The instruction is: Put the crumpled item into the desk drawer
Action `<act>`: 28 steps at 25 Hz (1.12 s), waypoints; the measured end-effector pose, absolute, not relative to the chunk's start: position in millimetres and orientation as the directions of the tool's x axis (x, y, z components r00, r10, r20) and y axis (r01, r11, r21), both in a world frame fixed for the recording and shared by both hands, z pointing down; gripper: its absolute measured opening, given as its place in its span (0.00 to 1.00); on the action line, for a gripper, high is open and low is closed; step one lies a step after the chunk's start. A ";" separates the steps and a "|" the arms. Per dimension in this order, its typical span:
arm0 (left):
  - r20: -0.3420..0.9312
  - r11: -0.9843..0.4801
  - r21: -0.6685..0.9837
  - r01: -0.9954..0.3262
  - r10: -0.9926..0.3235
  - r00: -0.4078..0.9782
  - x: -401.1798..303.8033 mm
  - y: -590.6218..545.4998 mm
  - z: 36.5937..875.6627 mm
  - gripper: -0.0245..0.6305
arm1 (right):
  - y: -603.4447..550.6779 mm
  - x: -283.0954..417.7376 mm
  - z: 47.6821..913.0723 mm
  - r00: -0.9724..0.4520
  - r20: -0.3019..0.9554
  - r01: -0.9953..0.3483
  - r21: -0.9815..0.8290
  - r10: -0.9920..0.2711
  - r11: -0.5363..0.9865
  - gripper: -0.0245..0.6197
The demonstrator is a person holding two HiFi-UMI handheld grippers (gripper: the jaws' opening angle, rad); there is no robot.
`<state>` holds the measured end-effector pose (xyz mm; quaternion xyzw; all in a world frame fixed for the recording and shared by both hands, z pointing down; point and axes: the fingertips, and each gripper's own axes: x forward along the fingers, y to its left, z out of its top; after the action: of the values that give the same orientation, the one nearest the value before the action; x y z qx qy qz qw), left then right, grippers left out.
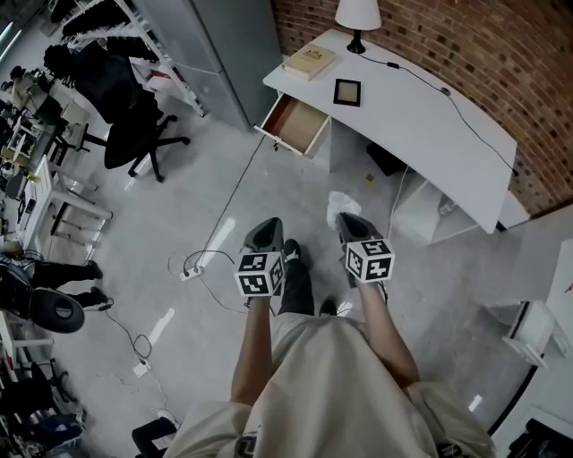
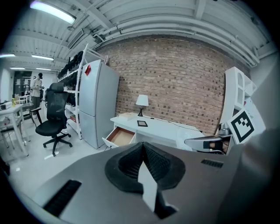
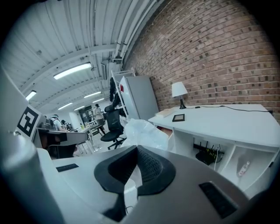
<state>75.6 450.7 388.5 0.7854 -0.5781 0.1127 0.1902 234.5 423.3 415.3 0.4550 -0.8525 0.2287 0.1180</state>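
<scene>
I'm carrying the crumpled white plastic wad (image 3: 144, 132), which is puffing out just past the tips of my right gripper (image 3: 134, 153). I'm clamping those jaws onto a fold of it, since a thing this light would likely drift out of a loose hold. It's hanging over bare floor, well apart from where it's headed.

My left gripper (image 2: 142, 146) is riding alongside, jaws pressed together with nothing between them. I'm judging it's just along for balance, or spare for the drawer front later.

Ahead, the open wood-lined drawer (image 1: 295, 123) is sticking out from the left end of the long white desk (image 1: 421, 116), its mouth facing up and nothing showing inside. Being pulled out already, it's calling for no handle work. I'm only needing to walk in, bring the wad over the cavity and let go.

On the desktop a tan book (image 1: 309, 60), a small black frame (image 1: 346, 92) and a white-shaded lamp (image 1: 357, 18) are sitting behind the drawer, out of my path. A black office chair (image 1: 130, 134) is standing off left.
</scene>
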 end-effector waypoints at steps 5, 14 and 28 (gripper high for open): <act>0.398 -0.267 0.190 -0.945 -0.859 0.322 66.8 403.7 391.3 0.06 | 384.6 218.9 422.2 -0.557 0.428 -0.831 -0.285 -0.712 0.478 0.08; 0.401 -0.281 0.221 -0.934 -0.847 0.349 41.9 301.2 394.5 0.06 | 302.2 194.4 436.3 -0.541 0.463 -0.840 -0.263 -0.702 0.474 0.08; 0.447 -0.374 0.181 -0.910 -0.793 0.415 -15.9 142.7 405.0 0.06 | 165.2 122.7 449.0 -0.507 0.488 -0.861 -0.262 -0.710 0.435 0.08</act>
<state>-15.9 142.7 405.0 0.8163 -0.5213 0.1443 0.2027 122.7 165.2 449.0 0.4716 -0.8329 0.2448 0.1545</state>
